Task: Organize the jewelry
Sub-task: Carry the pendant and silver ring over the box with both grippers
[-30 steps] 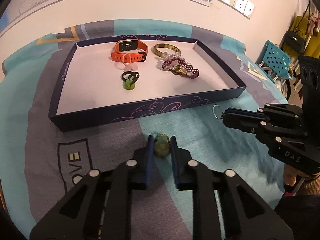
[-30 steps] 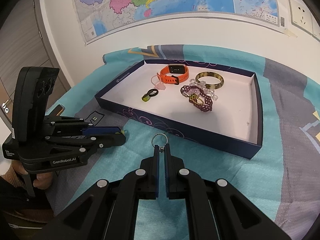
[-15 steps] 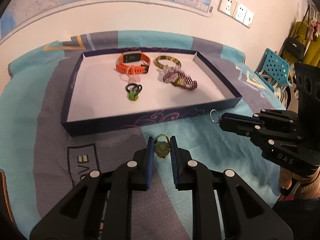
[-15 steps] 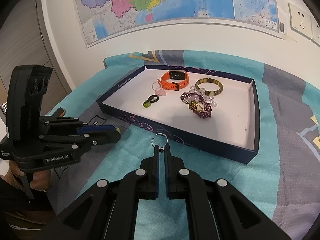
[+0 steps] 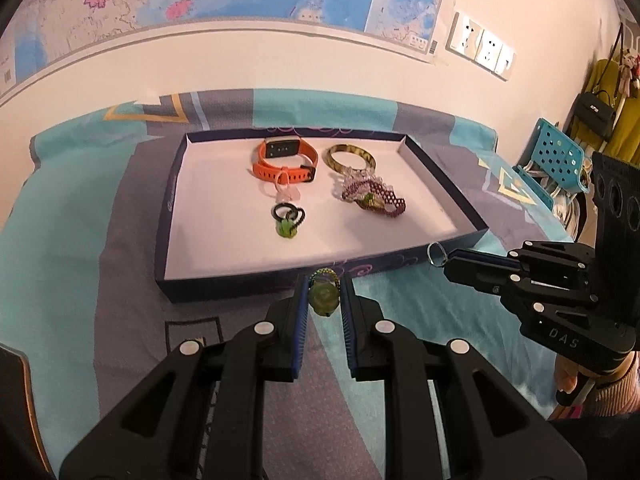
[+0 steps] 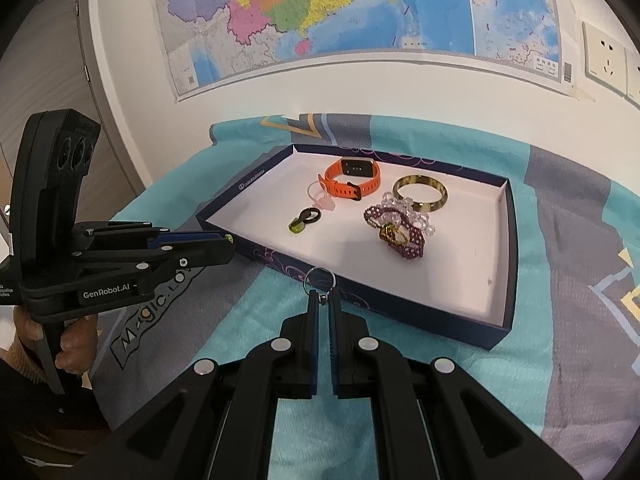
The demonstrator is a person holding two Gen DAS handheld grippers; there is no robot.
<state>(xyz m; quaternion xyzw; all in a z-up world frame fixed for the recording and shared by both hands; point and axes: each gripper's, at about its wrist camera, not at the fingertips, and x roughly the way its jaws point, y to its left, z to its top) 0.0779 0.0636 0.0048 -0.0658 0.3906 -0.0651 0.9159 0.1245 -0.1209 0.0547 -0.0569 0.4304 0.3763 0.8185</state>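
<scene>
A dark blue tray [image 5: 280, 276] with a white floor lies on the cloth; it also shows in the right wrist view [image 6: 506, 264]. In it lie an orange watch [image 5: 284, 160], a gold bangle [image 5: 351, 157], a purple beaded bracelet [image 5: 376, 198], a pink ring [image 5: 285, 184] and a black ring with a green stone [image 5: 288, 220]. My left gripper [image 5: 325, 294] is shut on a green bead ring [image 5: 324, 298], held above the cloth just before the tray's near wall. My right gripper [image 6: 322, 300] is shut on a silver ring [image 6: 319, 279] near the tray's near right corner.
A teal and grey patterned cloth [image 5: 80, 240] covers the table. A wall with a map [image 6: 320, 8] and sockets [image 5: 480, 50] stands behind. A blue chair [image 5: 556, 160] and hanging bags [image 5: 596, 108] are at the far right.
Both grippers have risen and drawn back slightly from the table while keeping hold of their rings. The tray's contents have not moved.
</scene>
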